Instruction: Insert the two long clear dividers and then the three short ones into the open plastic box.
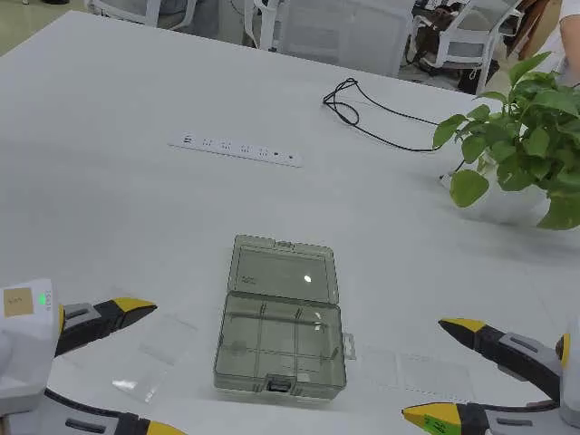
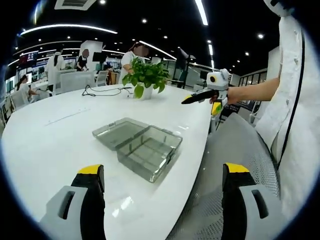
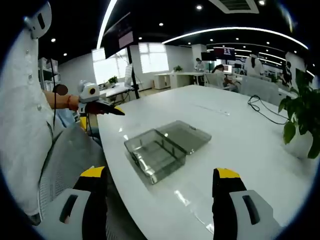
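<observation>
At table centre: open plastic box (image 1: 281,349), lid (image 1: 285,269) tipped back toward the far side. Shows faint crossing lines inside; cannot tell whether moulded slots or dividers already seated. Left of the box, flat on the white table (image 1: 109,208): clear pieces (image 1: 168,340), near its wall but apart from it. Right of the box: clear strips (image 1: 412,372), longer by the look, also lying flat. Left gripper (image 1: 163,367): jaws spread wide, grasping nothing, tips either side of the left-hand pieces as seen from the head view. Right gripper (image 1: 426,369): likewise released and empty, tips framing the right-hand strips. Judged from this: nothing picked up, task at or near its start; long dividers to go in first, then the three short ones. Count of pieces on the table too faint to settle.
</observation>
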A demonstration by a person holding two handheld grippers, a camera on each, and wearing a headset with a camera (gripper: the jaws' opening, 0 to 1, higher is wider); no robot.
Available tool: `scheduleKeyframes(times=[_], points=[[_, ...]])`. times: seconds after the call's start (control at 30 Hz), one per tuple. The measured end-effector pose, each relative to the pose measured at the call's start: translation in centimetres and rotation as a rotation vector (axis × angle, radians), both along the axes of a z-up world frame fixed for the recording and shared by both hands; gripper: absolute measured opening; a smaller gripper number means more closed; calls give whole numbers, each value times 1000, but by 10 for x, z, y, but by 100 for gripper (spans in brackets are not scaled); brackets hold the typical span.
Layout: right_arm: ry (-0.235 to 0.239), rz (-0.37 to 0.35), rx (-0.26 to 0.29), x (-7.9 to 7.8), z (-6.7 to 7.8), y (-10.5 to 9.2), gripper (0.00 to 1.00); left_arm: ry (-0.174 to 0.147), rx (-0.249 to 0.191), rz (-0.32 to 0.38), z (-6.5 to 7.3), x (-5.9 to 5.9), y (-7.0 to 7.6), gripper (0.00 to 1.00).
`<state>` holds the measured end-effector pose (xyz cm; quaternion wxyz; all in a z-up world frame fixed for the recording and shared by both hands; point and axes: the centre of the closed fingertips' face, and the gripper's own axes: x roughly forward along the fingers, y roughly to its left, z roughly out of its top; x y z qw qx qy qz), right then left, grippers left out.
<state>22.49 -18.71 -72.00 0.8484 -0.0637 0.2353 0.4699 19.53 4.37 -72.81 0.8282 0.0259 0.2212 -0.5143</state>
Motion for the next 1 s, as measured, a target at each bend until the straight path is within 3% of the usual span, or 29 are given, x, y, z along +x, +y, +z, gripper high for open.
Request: scheduleKeyframes(times=[1.0], points=[[-2, 0, 6, 3, -1, -1, 87, 2, 1, -4, 1, 1, -2, 100]])
